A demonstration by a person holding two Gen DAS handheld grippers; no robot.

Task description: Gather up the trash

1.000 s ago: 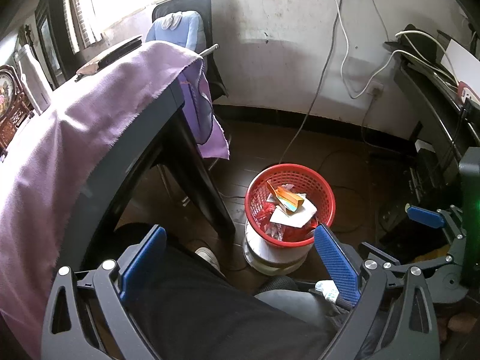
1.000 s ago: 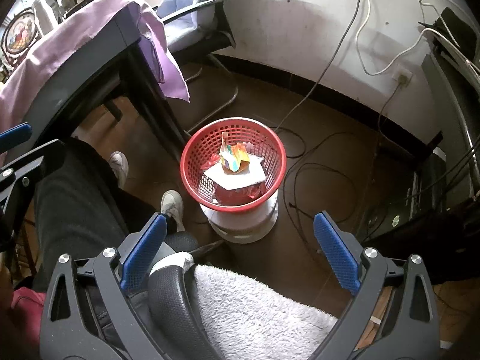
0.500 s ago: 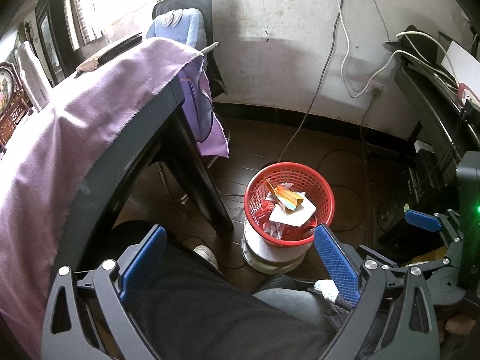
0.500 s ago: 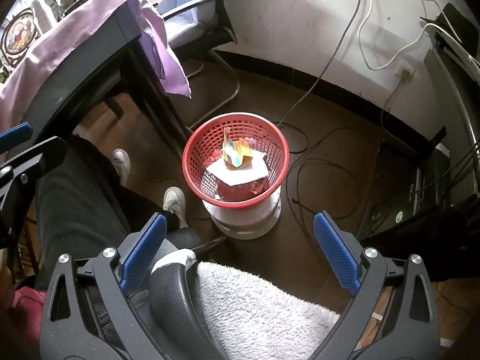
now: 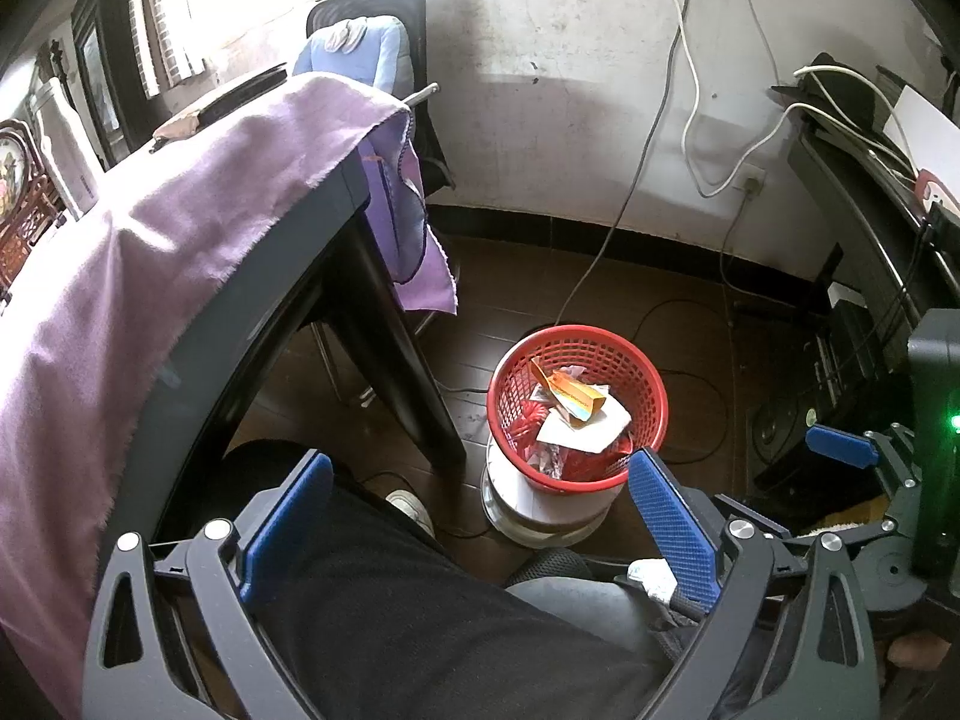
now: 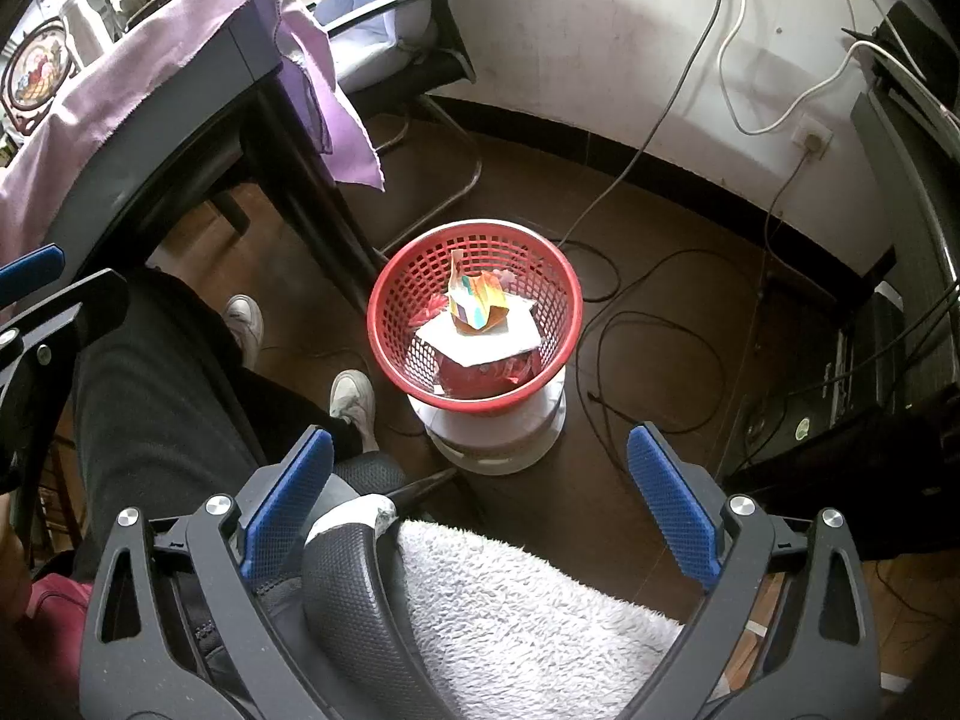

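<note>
— Where is the trash?

— In the red basket [image 6: 384, 315], which stands upright on a white round base [image 6: 498, 429] on the floor, near the table leg [image 6: 312, 204]. On top lies an orange carton [image 6: 477, 303] on a white sheet of paper [image 6: 516, 339].

— Which way does the carton point?

— In the right wrist view its long axis tilts, with a torn flap sticking up toward the wall side of the basket.

— And the tongs?

— The left gripper [image 5: 480, 522] is spread wide and holds nothing, above the person's dark trouser leg [image 5: 420, 612]. The right gripper [image 6: 480, 498] is equally wide and empty, above a fluffy white seat cover [image 6: 528, 618], apart from the basket.
</note>
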